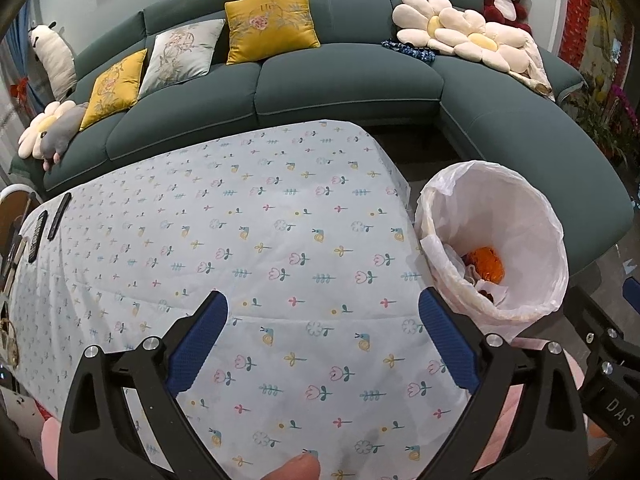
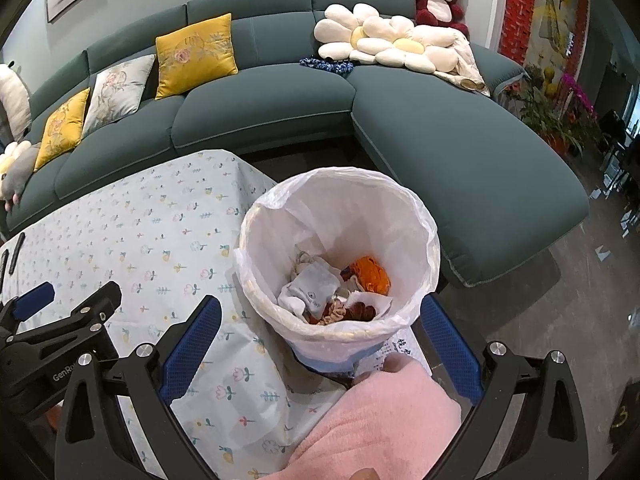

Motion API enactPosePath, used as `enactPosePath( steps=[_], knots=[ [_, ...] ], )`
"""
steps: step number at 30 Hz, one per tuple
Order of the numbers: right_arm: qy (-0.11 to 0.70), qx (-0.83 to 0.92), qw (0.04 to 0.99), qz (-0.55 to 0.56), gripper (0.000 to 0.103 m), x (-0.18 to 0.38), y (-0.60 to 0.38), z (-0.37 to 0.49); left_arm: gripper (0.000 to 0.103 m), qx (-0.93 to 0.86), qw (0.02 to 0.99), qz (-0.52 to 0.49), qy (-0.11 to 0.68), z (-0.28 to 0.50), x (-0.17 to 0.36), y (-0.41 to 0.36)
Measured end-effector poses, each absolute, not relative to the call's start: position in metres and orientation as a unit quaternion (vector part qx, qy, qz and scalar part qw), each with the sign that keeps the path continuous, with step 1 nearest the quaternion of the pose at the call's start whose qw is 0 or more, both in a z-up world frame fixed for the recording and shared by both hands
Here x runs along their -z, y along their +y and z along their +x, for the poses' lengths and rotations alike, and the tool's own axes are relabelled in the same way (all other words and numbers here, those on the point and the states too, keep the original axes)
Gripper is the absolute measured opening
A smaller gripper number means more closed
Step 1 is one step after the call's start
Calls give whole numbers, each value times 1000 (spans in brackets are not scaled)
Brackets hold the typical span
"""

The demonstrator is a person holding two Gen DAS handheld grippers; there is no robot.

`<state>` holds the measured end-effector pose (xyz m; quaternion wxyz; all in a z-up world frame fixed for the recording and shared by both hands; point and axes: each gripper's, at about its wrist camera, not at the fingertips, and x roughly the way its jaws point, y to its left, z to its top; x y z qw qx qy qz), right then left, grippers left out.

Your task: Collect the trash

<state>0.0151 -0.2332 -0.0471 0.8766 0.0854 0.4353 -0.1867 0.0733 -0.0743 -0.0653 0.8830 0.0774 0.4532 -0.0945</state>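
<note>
Both the left gripper (image 1: 322,308) and right gripper (image 2: 320,312) are hovering with ribbed blue fingers apart, only the right view revealing crumpled paper (image 2: 310,290) filling the round plastic-lined bin (image 2: 424,216).

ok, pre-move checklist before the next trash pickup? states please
1. Left tool open, nothing between its fingers: ok.
2. Right tool open, nothing held: ok.
3. Bin upright beside the table, liner in place: ok.
4. Room left in bin; trash only covers the bottom: ok.
5. Trash left on tablecloth: none seen; only two dark remote-like items at the far left edge.
6. Trash on floor or sofa: cannot tell.
</note>
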Motion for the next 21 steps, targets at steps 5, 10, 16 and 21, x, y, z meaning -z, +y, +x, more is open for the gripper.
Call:
enactPosePath(
  steps=[5, 10, 16, 21],
  knots=[
    [436, 190, 875, 87, 96, 50, -235, 12, 92, 92, 883, 73, 454, 71, 67, -74],
    [436, 192, 875, 84, 96, 51, -234, 11, 92, 90, 884, 67, 453, 68, 67, -74],
    [436, 193, 875, 85, 96, 54, -236, 8, 92, 90, 885, 69, 452, 65, 66, -76],
    [438, 195, 874, 84, 96, 57, -237, 6, 92, 88, 885, 72, 451, 64, 67, -78]
  ],
)
